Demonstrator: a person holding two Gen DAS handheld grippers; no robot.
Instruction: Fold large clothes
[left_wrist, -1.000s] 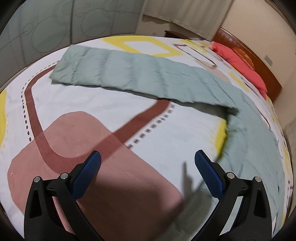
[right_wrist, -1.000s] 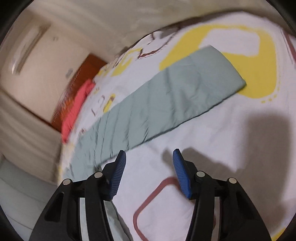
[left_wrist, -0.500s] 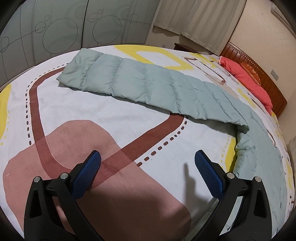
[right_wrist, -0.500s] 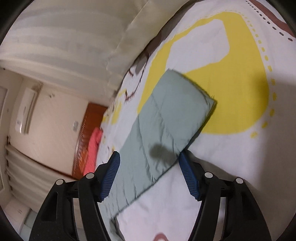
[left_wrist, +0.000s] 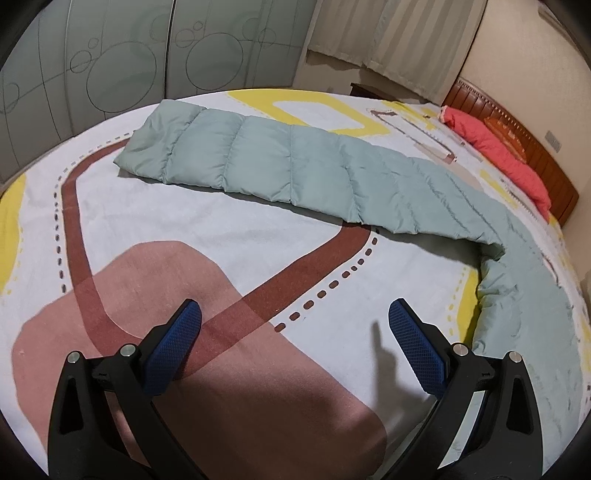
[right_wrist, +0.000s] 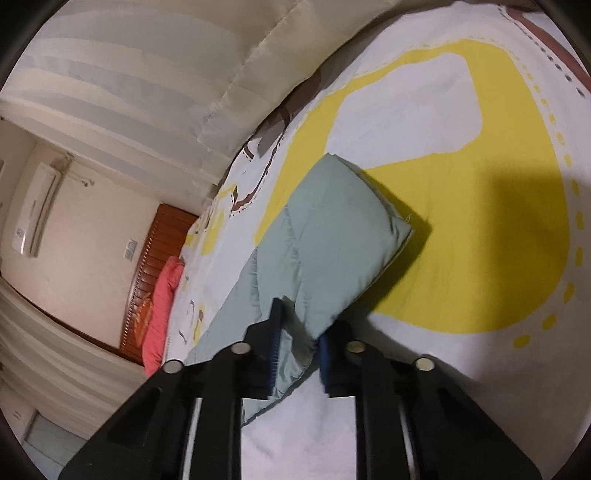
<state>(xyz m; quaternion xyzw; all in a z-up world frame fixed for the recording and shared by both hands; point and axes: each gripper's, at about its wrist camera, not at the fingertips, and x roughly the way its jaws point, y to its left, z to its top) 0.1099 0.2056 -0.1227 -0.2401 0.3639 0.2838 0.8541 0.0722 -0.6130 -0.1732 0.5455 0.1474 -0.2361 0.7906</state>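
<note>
Your left gripper (left_wrist: 293, 345) hangs above the patterned bedspread (left_wrist: 207, 236) with its blue-padded fingers (left_wrist: 173, 347) spread wide and nothing between them; below it lie the pink block and the brown band of the print. The task's item, a pale green quilted duvet (left_wrist: 295, 166), lies folded into a long narrow strip that runs across the far half of the bed from its short end at upper left toward the right, where it bends and continues down along the right edge of the mattress. Beyond it a red pillow (left_wrist: 498, 151) rests against the wooden headboard (left_wrist: 532, 147), with curtains (left_wrist: 391, 37) behind. Your right gripper (right_wrist: 299, 339) has its fingers drawn narrow on the near long edge of the same duvet (right_wrist: 332, 236), with green fabric pinched between the pads; the left pad (right_wrist: 275, 347) shows edge-on, the right one is mostly hidden behind the cloth. Ahead of this grip the strip's short end lies on the yellow loop of the bedspread (right_wrist: 480, 258), casting a dark shadow to its right. The red pillow (right_wrist: 162, 314) and headboard (right_wrist: 155, 258) appear at left in this view, below a wall-mounted air conditioner (right_wrist: 37, 210).
</note>
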